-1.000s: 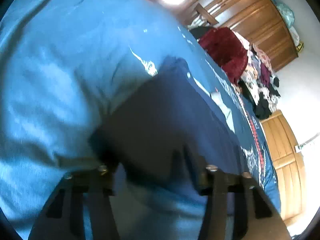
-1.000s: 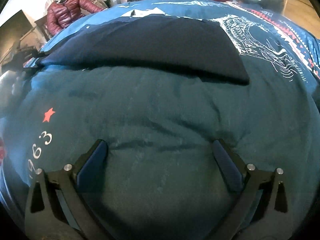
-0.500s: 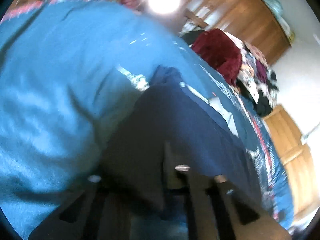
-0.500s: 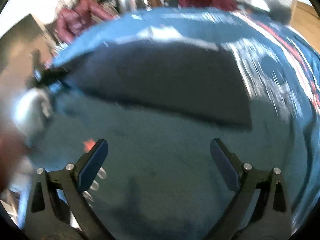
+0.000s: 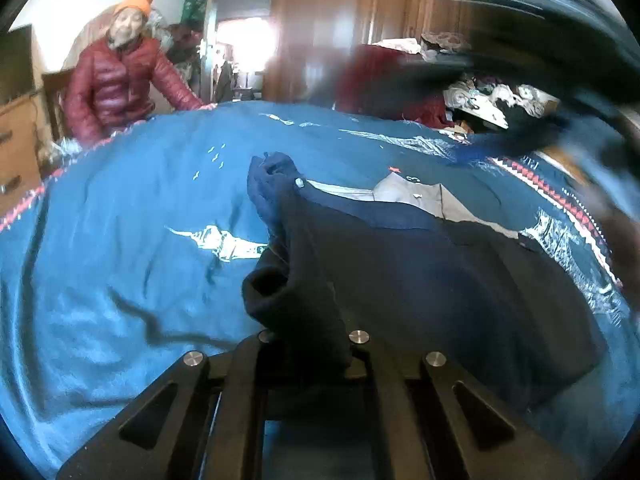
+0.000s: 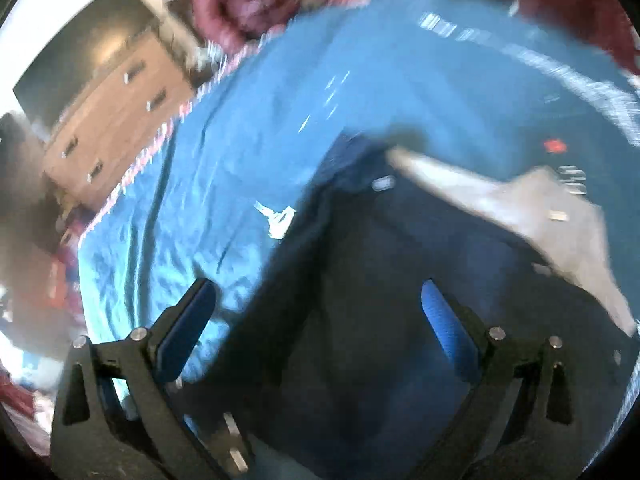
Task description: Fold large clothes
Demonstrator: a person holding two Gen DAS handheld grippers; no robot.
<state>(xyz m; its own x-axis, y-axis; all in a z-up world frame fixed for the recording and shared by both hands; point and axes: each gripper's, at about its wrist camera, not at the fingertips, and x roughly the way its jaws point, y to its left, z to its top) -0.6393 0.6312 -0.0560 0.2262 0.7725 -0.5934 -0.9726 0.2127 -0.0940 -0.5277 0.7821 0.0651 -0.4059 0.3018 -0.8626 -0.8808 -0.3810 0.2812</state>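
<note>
Daylight floods in through a doorway (image 5: 246, 46) at the back of the left wrist view, blown out to white glare. That view is mostly sharp, though its upper right smears into dark streaks. The blue bedspread (image 5: 120, 240) is bright and evenly lit. The right wrist view is blurred throughout by motion. Both views bend strongly and go black at the corners.
</note>
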